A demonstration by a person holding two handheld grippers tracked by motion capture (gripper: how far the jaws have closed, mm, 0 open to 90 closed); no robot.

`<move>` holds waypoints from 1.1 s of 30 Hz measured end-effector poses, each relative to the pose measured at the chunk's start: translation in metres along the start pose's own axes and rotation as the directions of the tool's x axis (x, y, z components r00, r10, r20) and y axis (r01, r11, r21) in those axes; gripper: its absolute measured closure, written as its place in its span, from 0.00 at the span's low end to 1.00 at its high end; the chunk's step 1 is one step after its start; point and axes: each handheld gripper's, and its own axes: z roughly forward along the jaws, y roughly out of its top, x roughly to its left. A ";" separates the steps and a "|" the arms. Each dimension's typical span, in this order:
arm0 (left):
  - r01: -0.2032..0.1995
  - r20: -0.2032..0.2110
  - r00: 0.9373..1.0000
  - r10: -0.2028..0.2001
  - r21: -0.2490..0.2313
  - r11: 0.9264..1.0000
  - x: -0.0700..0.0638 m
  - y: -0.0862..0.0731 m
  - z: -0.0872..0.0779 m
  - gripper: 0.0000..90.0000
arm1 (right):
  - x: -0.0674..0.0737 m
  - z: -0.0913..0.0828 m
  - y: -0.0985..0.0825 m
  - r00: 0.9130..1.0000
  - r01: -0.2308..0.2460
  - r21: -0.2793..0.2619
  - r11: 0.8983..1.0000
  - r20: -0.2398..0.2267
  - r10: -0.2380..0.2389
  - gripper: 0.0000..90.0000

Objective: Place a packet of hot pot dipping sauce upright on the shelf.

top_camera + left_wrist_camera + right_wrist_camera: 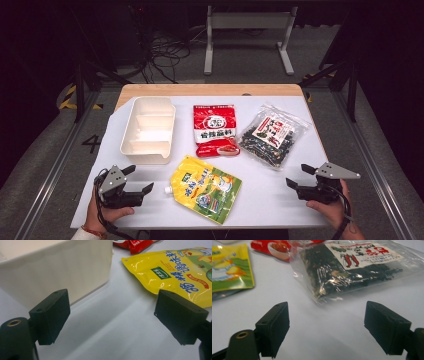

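Observation:
A white divided tray (148, 131) sits at the table's left, its wall (57, 272) close ahead in the left gripper view. A red sachet (215, 130) lies in the middle. To the right lies a clear bag of dark dried food (272, 135), also large in the right gripper view (352, 272). A yellow spouted pouch (206, 187) lies near the front, its corner (175, 272) ahead of the left jaws. My left gripper (139, 180) rests open at the front left with nothing between its jaws (111, 320). My right gripper (300, 176) rests open at the front right, empty (325, 327).
A white sheet (270, 200) covers the wooden table (210, 90). Beyond the table stand a metal frame (247, 30) and loose cables (165, 55) on the floor. Bare sheet lies between the pouch and my right gripper.

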 end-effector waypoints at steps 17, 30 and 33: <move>-0.028 -0.003 1.000 0.029 0.068 0.997 -0.012 -0.008 -0.006 0.20 | 0.037 0.057 0.069 0.993 0.083 -0.027 0.996 -0.085 -0.085 0.33; -0.020 0.039 0.999 0.018 0.056 0.998 -0.015 -0.005 0.000 0.20 | 0.053 0.152 0.126 0.986 0.044 0.059 0.997 -0.161 -0.034 0.40; -0.035 0.039 0.999 0.033 0.058 0.998 -0.016 -0.004 0.000 0.20 | 0.053 0.172 0.134 0.991 0.004 0.123 0.992 -0.132 0.012 0.40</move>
